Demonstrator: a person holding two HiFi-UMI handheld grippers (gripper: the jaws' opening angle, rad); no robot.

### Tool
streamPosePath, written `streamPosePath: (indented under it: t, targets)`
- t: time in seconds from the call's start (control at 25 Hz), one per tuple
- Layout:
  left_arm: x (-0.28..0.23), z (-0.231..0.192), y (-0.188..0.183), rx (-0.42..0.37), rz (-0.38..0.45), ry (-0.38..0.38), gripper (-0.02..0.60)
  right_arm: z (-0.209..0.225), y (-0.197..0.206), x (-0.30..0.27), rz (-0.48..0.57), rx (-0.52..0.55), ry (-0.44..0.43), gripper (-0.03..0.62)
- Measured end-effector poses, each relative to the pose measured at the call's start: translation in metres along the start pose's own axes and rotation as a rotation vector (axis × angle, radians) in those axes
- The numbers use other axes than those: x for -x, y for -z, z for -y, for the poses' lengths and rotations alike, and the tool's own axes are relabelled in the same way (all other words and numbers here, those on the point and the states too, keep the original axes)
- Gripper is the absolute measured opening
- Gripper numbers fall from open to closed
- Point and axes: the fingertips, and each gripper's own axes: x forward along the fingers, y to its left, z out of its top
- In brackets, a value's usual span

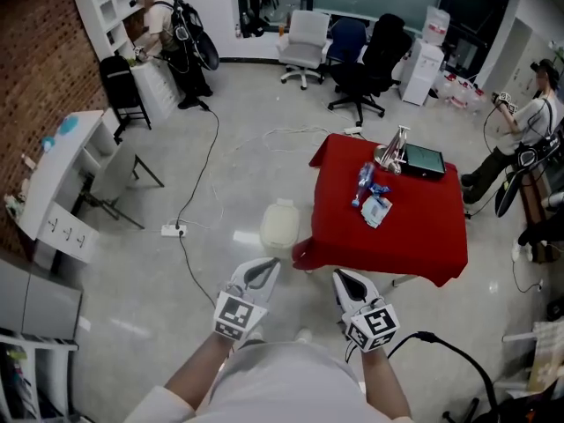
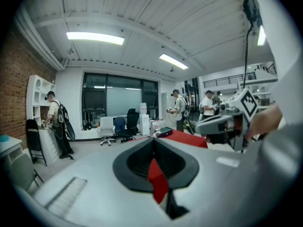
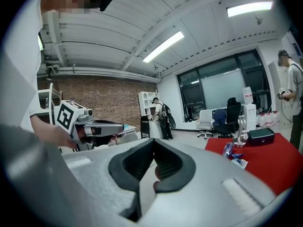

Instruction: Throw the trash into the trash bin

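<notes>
No words, numbers or brand names can be read anywhere. The cubes on the left gripper [image 1: 263, 270] and right gripper [image 1: 345, 280] carry only black-and-white square patterns. Print on the packets [image 1: 376, 208], ahead of the right gripper on the tabletop [image 1: 423, 236], is too small to read.

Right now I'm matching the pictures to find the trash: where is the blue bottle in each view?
Head view: blue bottle right of centre, on the red table.
Left gripper view: not made out; only the table shows, right of centre.
Right gripper view: bottle at lower right, on the table.
Shared landmark: the red table.
</notes>
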Motion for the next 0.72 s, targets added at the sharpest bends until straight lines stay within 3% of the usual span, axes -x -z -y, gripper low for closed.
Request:
streamPosePath:
  t: [0.32,0.72]
  targets:
    - [-0.011,0.023,-0.004,0.021,0.023,-0.044,0.005,0.027,0.006,0.02,-0.004,0.011,-0.044,-0.003]
    - [-0.024,0.038,0.01,0.04,-0.011,-0.077,0.005,0.039,0.022,0.022,-0.051,0.032,-0.103,-0.003]
